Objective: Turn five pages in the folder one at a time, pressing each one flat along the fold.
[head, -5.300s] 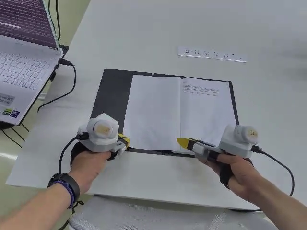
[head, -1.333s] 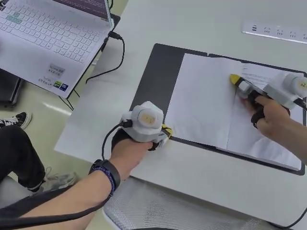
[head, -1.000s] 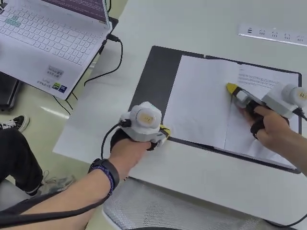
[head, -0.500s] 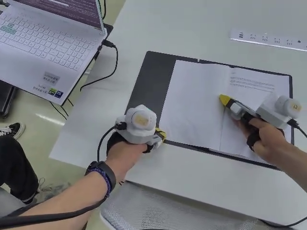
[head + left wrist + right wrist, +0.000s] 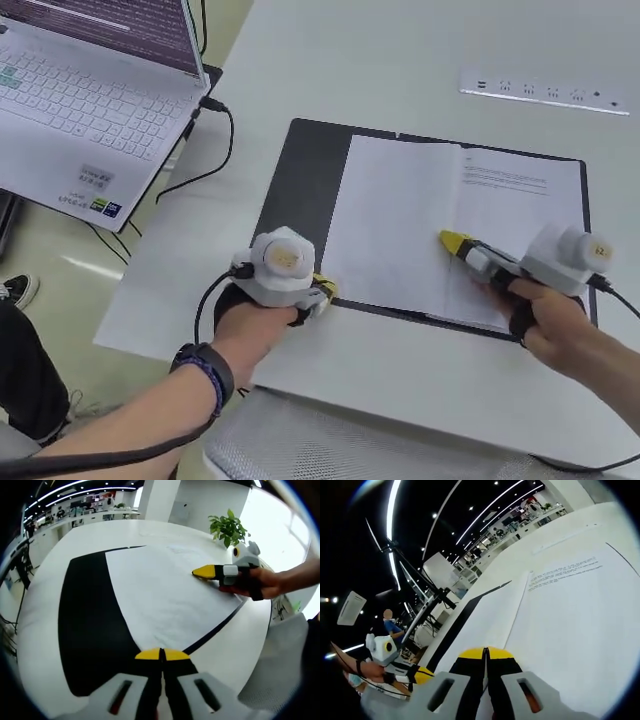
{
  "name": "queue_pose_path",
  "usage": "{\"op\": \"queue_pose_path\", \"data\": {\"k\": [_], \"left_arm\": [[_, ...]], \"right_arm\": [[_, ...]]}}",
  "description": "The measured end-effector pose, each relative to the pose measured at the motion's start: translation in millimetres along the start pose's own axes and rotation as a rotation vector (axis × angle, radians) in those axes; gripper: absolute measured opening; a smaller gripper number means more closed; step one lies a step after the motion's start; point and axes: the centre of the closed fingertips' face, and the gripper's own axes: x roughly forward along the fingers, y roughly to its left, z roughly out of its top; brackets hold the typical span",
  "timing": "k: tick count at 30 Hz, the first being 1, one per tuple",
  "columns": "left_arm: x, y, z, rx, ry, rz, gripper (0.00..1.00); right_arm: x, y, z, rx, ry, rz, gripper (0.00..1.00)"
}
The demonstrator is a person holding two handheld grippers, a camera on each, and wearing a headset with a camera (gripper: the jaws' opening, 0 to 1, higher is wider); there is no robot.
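The folder (image 5: 300, 190) lies open and flat on the white table (image 5: 380, 60), directly ahead of both pairs of jaws. Its cover is black and matte. A blank white left page (image 5: 390, 220) and a right page (image 5: 520, 200) lie on it.

The left gripper (image 5: 161, 654) has its jaws closed, with the yellow tips meeting. The tips rest at the near edge of the black cover, just beside the near left corner of the left page.

The right gripper (image 5: 485, 653) also has its jaws closed, holding nothing. Its yellow tips lie on the paper at the fold (image 5: 455, 190) between the two pages.

A white laptop (image 5: 80, 120) stands open, well apart to the left of the left jaws. A black cable (image 5: 195, 170) curves from its side across the table toward the folder. A flat white power strip (image 5: 540, 92) lies beyond the folder's far edge. A leafy green plant (image 5: 227, 527) stands in the background.

The right page carries a few lines of print at its far end, too small to read. The stickers on the laptop are also illegible.
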Motion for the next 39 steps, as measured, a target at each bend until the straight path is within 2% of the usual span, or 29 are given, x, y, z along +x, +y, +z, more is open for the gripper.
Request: {"op": "queue_pose_path", "data": {"k": [6,12,17,31,39], "left_arm": [[0.4,-0.5,-0.4,0.013,0.005,-0.009,0.0],[0.4,-0.8,-1.0,0.032,0.0,-0.002,0.0],[0.0,-0.9,-1.2,0.04,0.001,-0.002,0.0],[-0.5,-1.5,-1.5,0.085,0.007,0.004,0.0],[-1.4,-1.7,-2.1,0.078,0.009,0.005,0.0]], "right_arm": [[-8.8,8.5,-17.0,-0.022,0.037,0.012,0.0],[-17.9,14.9,-30.1,-0.012,0.044,0.019,0.0],[-20.8,6.3,-35.2,0.007,0.039,0.022,0.0],[-35.3,14.5,-60.4,0.02,0.07,0.037,0.0],[-38.0,14.5,-63.5,0.071,0.046,0.004,0.0]]}}
